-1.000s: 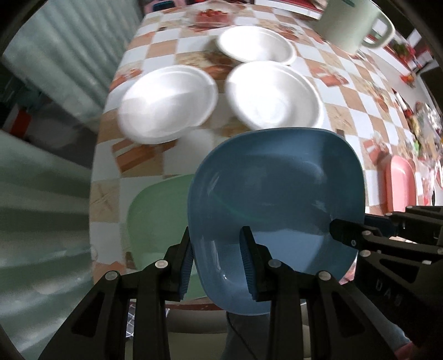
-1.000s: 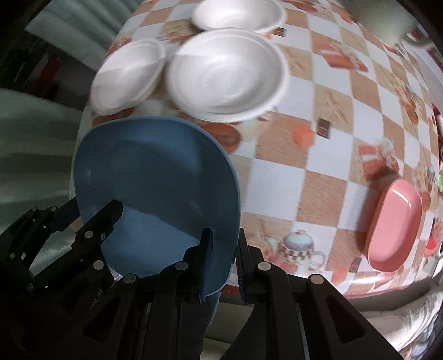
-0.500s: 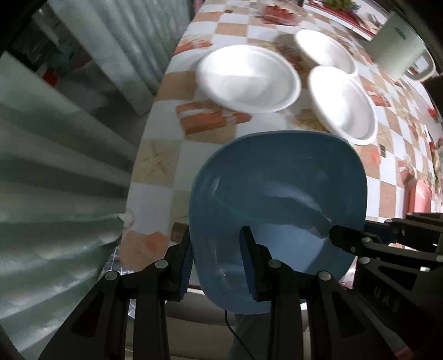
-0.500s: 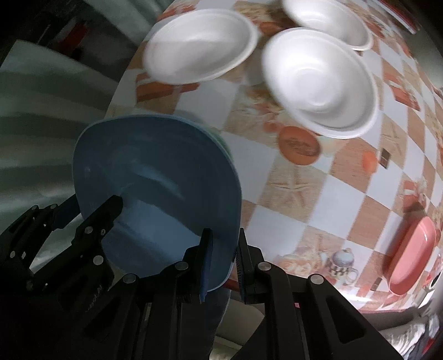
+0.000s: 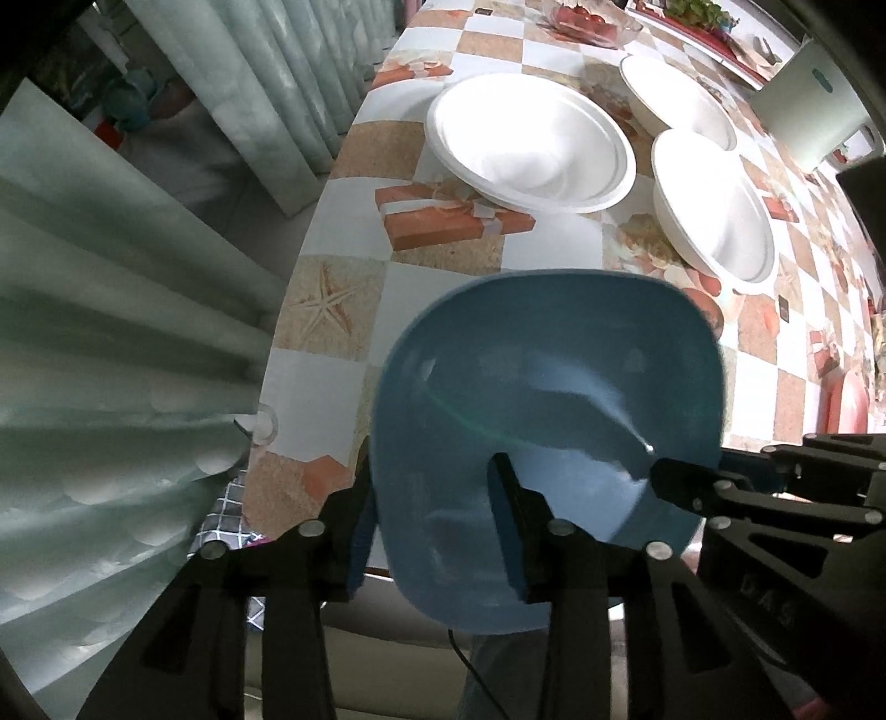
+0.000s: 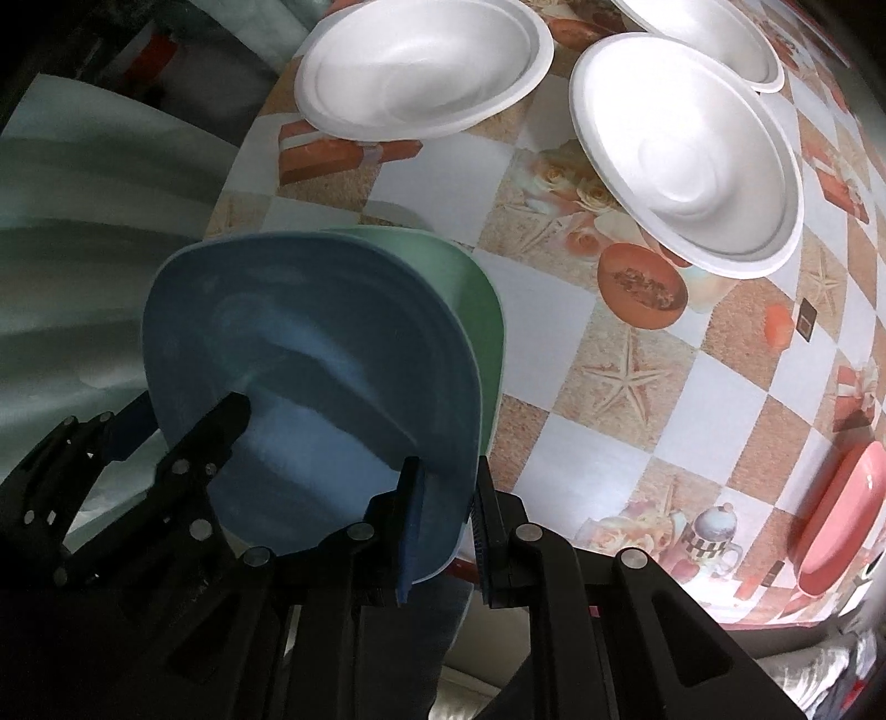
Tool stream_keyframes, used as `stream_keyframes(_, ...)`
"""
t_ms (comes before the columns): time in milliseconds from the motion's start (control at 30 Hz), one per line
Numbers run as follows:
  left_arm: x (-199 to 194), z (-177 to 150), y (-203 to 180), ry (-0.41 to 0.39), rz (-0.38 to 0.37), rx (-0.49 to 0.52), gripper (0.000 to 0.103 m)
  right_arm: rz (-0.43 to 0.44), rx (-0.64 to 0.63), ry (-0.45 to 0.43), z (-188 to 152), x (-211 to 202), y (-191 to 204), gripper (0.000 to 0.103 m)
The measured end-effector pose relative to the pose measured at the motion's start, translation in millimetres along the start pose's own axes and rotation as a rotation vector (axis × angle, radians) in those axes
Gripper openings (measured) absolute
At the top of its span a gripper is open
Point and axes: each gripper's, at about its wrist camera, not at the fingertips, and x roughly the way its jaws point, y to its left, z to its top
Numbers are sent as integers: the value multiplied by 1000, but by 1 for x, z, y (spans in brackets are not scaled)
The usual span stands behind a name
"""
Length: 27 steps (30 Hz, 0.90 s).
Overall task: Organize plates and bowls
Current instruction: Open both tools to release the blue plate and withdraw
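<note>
A blue square plate [image 5: 548, 399] lies tilted on top of a green plate [image 6: 476, 299] at the table's near left corner. In the left wrist view the green plate is hidden under it. My left gripper [image 5: 434, 526] straddles the blue plate's near rim. Its jaws are opening, and the inner pad stands off the plate. My right gripper [image 6: 446, 498] is shut on the blue plate's right rim. Three white bowls [image 5: 531, 149] [image 5: 714, 205] [image 5: 675, 105] sit farther back on the checked tablecloth.
A pink oblong dish [image 6: 841, 515] lies at the right edge. A pale jug [image 5: 808, 94] and a dish of tomatoes [image 5: 587, 19] stand at the back. Curtains [image 5: 111, 332] hang just beyond the table's left edge [image 5: 310, 260].
Both grippers carried the blue plate left until it covered the green plate. The left jaws have since widened around the rim. The right gripper's hold is unchanged.
</note>
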Motion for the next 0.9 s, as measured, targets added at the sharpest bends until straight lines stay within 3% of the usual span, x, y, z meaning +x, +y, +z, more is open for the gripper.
stream_keyframes(100,5,3,-2,-23,17,12,72,2,2,-12,0,-4,-5,18)
stream_keyframes(200,8,4,0,-47,16,13,79,6,22,-24,0,-9,-13,19)
stream_keyframes(367,8,-5,9,-69,19,-6,79,-14,84,-52,-4,-18,-39,73)
stream_keyframes(467,4,-13,12,-62,-3,-15,79,37,157,-68,-10,-25,-63,102)
stream_keyframes(900,-18,-10,-56,-89,-21,248,80,59,391,-109,-64,-47,-145,102)
